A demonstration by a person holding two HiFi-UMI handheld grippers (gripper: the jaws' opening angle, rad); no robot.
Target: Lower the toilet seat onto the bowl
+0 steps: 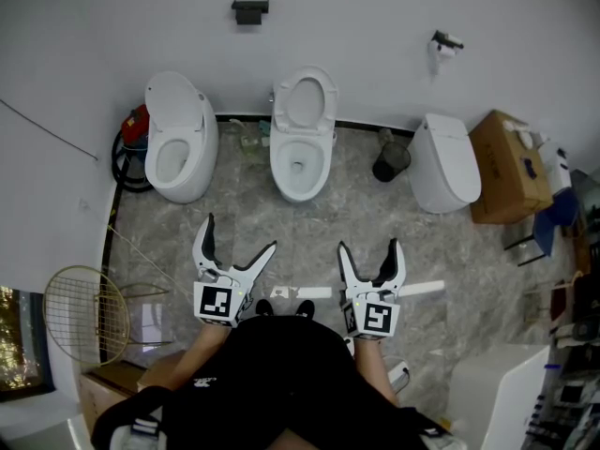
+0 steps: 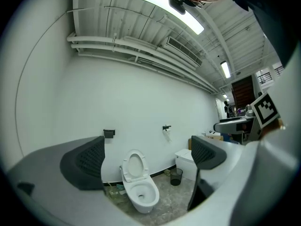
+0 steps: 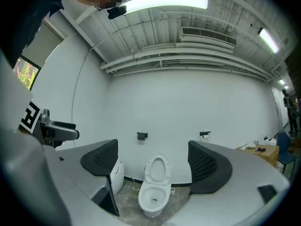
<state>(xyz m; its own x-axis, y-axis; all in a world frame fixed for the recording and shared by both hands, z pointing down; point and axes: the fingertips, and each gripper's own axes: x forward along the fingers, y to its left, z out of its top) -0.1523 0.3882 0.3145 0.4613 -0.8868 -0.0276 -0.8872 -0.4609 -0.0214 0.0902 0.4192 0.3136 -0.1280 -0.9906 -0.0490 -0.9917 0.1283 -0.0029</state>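
The toilet seat (image 1: 305, 74) is white and shaped like an egg with a big hole in the middle. It stands straight up, leaning back by the white wall (image 1: 356, 36). The bowl (image 1: 300, 187) under it is white too, and it is open, with a dark hole at the bottom. It sits at the far edge of the grey stone floor (image 1: 244, 223), around the middle.

- The white ceramic middle toilet (image 1: 302, 153) stands against the white wall (image 1: 356, 26), its oval seat (image 1: 306, 101) upright behind the bowl.
- A second white toilet (image 1: 178, 153) stands to its left, and a closed white toilet (image 1: 445, 162) to its right.
- A round black bin (image 1: 391, 160) sits between the middle and closed toilets.
- A brown cardboard box (image 1: 506, 167) lies right of the closed toilet.
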